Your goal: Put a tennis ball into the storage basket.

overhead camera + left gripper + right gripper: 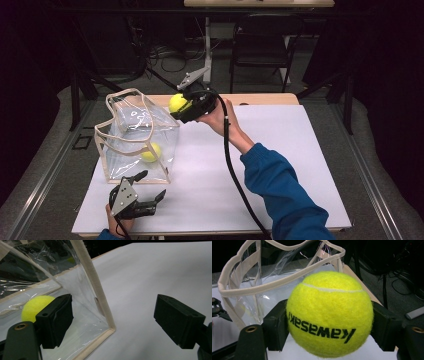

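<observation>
bagged ball [35, 307] partly behind gripper, perhaps

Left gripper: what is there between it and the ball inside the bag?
In the left gripper view, the clear bag wall separates the left gripper from the ball.

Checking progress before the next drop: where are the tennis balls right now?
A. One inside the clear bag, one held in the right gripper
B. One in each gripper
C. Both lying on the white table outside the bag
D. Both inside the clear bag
A: one tennis ball lies inside the clear bag, while the right gripper clamps the other ball beside the bag's rim.
</observation>
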The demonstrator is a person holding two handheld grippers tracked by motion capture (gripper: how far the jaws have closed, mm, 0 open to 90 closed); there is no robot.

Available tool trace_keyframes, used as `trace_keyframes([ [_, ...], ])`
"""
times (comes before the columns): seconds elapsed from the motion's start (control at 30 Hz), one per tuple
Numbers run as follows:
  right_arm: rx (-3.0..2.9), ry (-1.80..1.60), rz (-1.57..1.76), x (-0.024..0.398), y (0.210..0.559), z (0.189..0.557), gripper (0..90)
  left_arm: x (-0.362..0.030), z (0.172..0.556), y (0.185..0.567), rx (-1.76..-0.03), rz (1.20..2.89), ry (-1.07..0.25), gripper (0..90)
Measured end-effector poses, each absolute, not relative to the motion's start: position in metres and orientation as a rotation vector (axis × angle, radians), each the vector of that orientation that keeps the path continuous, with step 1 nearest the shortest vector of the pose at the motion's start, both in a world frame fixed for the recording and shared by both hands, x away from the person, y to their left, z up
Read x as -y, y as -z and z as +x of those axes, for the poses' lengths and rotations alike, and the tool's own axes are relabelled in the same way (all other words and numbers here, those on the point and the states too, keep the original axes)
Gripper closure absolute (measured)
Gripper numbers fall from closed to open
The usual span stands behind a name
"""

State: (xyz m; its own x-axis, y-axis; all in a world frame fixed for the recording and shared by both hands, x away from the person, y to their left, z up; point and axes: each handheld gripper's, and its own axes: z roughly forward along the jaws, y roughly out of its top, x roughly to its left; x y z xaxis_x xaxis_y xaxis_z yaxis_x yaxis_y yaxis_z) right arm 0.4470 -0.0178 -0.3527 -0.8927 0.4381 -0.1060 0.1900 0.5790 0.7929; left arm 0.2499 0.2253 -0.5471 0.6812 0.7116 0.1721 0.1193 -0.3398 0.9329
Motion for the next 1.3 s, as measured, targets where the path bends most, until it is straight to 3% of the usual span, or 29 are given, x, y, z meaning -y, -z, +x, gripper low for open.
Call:
trace_keyframes([
  [1.3,-2.466,-1.306,0.458,-0.01,0.346,0.44,26.2,-0.227,0.25,0.547,-0.654,1.839,-0.702,15.8],
])
